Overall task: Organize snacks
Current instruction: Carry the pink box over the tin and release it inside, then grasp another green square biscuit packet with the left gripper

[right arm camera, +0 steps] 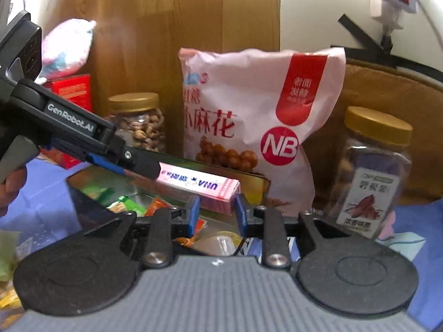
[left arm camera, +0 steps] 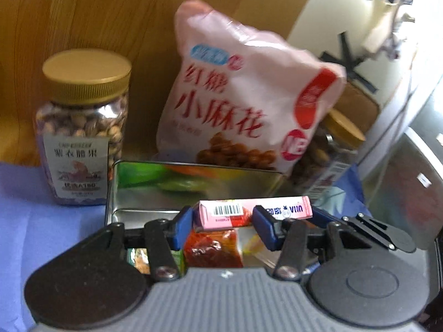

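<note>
Over tin (left arm camera: 130, 193): pink box (left arm camera: 249, 213) clamped by left gripper (left arm camera: 223, 222), right gripper (right arm camera: 216, 211).

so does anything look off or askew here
Yes: the pink twisted-snack bag leans to the right, its corner over the gold lid of a jar behind the tin. The pink box hangs above the tin, gripped at both ends by the left gripper and right gripper.

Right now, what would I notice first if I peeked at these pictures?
Probably the big pink snack bag standing in the middle against the wooden board. In front of it, both tongs, left and right, hold one pink box over an open tin of snacks, with gold-lidded jars either side.
</note>
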### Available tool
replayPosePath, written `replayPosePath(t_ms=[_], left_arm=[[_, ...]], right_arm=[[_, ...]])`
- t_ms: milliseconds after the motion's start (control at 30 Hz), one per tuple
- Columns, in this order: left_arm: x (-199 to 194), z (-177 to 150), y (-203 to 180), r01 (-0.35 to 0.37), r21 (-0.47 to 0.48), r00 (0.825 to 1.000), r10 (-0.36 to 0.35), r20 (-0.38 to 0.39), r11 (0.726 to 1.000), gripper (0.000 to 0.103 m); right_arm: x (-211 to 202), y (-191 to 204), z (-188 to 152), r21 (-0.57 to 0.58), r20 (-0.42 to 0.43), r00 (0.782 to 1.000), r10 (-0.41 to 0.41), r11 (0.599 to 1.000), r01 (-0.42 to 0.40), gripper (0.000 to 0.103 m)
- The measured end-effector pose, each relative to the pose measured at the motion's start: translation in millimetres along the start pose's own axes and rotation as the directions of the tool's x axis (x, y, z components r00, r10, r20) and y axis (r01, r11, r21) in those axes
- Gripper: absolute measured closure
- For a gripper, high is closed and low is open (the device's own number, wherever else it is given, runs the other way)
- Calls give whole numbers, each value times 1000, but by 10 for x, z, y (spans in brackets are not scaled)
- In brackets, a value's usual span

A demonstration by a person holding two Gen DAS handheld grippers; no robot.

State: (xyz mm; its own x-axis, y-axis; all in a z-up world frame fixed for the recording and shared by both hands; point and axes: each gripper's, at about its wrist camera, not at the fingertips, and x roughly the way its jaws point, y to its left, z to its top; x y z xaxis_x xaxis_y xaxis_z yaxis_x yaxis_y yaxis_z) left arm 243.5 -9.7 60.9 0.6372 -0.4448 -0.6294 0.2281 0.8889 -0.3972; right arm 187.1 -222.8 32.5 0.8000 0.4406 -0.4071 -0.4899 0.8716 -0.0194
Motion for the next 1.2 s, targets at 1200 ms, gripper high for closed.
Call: replayPosePath(t_ms=[1200], left_arm=[[-1829,-1523,936,32,-192,989,-3,151,981,46]], right_arm=[[-681,1004,-191,233,-114,895,431,888,-398,45]])
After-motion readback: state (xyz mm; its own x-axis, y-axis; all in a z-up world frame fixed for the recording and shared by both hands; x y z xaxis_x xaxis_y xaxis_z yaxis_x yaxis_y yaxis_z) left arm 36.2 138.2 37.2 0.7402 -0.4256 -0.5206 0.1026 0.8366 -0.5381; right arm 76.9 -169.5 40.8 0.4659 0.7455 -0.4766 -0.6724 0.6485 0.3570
